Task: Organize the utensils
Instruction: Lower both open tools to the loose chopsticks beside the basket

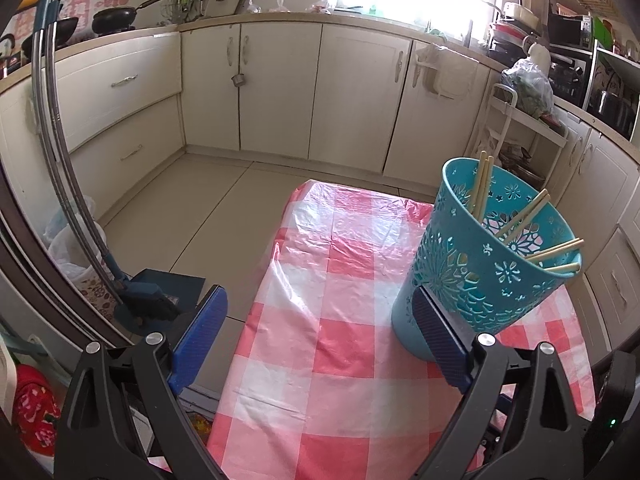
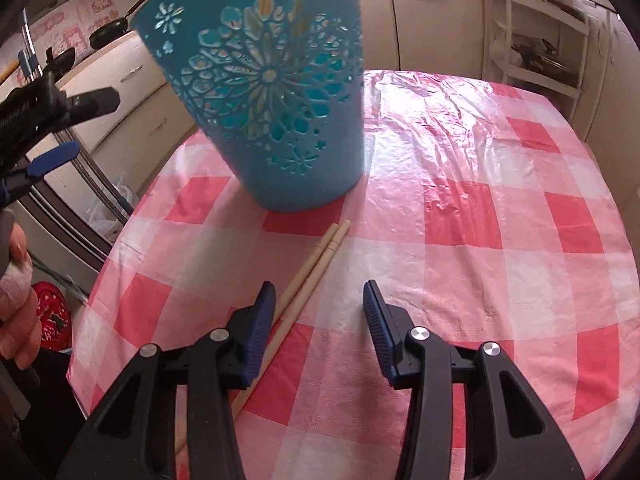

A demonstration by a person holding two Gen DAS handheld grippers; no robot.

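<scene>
A turquoise cut-out basket (image 1: 484, 280) stands on the pink checked tablecloth (image 1: 320, 272) and holds several pale chopsticks (image 1: 520, 226) that lean on its rim. My left gripper (image 1: 320, 340) is wide open, its right finger just in front of the basket's base, with nothing between the pads. In the right wrist view the basket (image 2: 280, 120) rises at the far side of the cloth. A pair of chopsticks (image 2: 316, 268) lies flat in front of it. My right gripper (image 2: 320, 312) is open low over the pair, which runs close along the left pad and under that finger.
Cream kitchen cabinets (image 1: 280, 88) ring the tiled floor. A broom and dark dustpan (image 1: 160, 292) stand left of the table, beside plastic bags. A white rack (image 2: 536, 40) sits beyond the table's far edge. A person's hand (image 2: 16, 320) shows at the left.
</scene>
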